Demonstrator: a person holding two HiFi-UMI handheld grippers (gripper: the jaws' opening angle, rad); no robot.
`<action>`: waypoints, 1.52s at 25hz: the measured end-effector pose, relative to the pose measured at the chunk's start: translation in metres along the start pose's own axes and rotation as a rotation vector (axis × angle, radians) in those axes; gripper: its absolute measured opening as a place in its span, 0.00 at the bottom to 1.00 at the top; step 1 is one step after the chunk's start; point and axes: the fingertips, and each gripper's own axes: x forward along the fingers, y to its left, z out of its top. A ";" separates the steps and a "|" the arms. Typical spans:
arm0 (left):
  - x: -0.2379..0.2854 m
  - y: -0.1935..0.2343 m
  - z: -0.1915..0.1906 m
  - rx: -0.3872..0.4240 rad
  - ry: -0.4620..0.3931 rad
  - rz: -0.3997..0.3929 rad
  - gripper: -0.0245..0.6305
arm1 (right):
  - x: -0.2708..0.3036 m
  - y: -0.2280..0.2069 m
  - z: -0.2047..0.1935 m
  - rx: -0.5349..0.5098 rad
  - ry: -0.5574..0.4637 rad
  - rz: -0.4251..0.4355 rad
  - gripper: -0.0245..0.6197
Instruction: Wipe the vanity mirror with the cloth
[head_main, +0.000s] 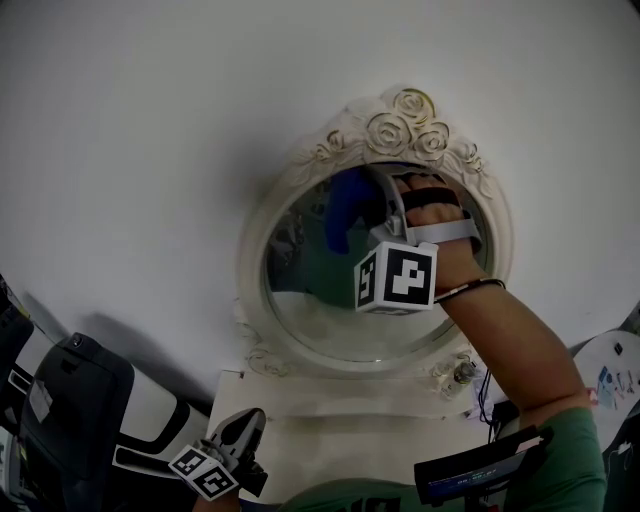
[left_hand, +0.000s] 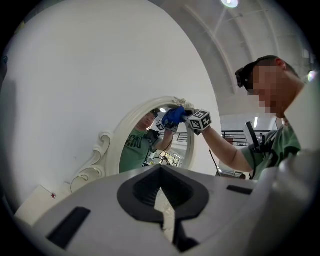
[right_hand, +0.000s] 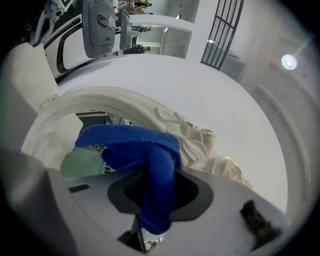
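Note:
An oval vanity mirror (head_main: 345, 310) with a cream carved frame and rose ornaments (head_main: 405, 125) hangs on the white wall. My right gripper (head_main: 385, 195) is raised to the upper part of the glass, shut on a blue cloth (head_main: 345, 205) that presses against the mirror just under the roses. In the right gripper view the blue cloth (right_hand: 145, 155) drapes out of the jaws onto the glass (right_hand: 70, 130). My left gripper (head_main: 235, 445) is held low, below the mirror, with its jaws together and nothing in them. The left gripper view shows the mirror (left_hand: 150, 145) and the cloth (left_hand: 173, 117) from afar.
A white shelf (head_main: 340, 400) runs under the mirror, with a small knob (head_main: 462, 372) at the frame's lower right. Black and white equipment (head_main: 70, 420) stands at the lower left. A dark device (head_main: 480, 468) hangs at the person's chest.

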 end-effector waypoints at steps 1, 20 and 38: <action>0.000 0.001 0.000 0.000 0.000 -0.001 0.03 | -0.001 -0.002 -0.005 0.008 0.013 -0.001 0.20; -0.009 0.008 0.003 -0.011 -0.007 0.017 0.03 | -0.022 0.009 -0.091 0.018 0.168 -0.019 0.20; -0.030 -0.003 0.007 -0.021 -0.054 0.093 0.03 | 0.019 0.053 0.037 -0.059 -0.067 0.068 0.20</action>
